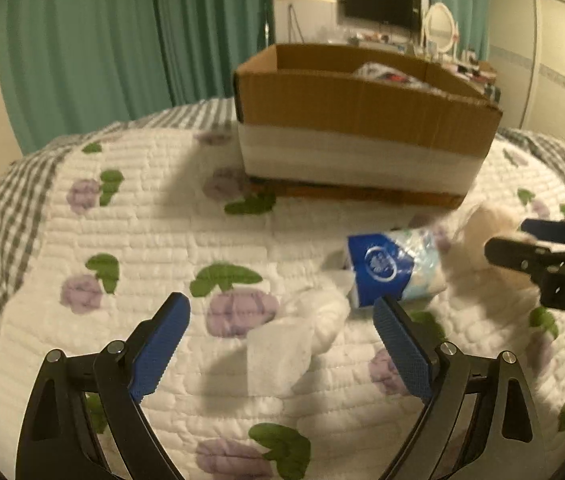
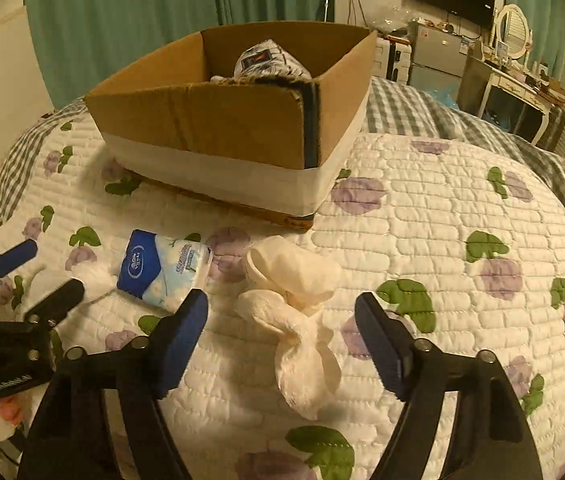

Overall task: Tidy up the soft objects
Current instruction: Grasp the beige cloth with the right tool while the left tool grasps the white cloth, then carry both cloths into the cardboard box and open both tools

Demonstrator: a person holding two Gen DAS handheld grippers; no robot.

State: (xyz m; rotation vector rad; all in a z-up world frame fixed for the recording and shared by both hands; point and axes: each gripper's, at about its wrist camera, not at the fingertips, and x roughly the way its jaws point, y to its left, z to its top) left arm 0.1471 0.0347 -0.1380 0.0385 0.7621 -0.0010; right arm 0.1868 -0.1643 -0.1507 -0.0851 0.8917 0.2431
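Note:
A blue and white tissue pack [image 1: 394,270] lies on the quilted bed, with loose white tissue [image 1: 294,340] pulled out beside it. My left gripper [image 1: 282,340] is open, its jaws wide on either side of the loose tissue, just above the bed. The pack also shows in the right wrist view [image 2: 162,270]. A cream fluffy cloth item [image 2: 298,320] lies crumpled right of the pack. My right gripper [image 2: 282,334] is open, jaws either side of the cream item. A cardboard box [image 2: 234,128] stands behind, holding a patterned soft bundle [image 2: 270,62].
The floral quilt [image 2: 462,220] covers the bed, with grey checked fabric [image 1: 6,208] at its edges. Teal curtains [image 1: 94,40] hang behind the box. A dressing table with an oval mirror [image 2: 516,32] and a wall TV [image 1: 382,0] stand at the far right.

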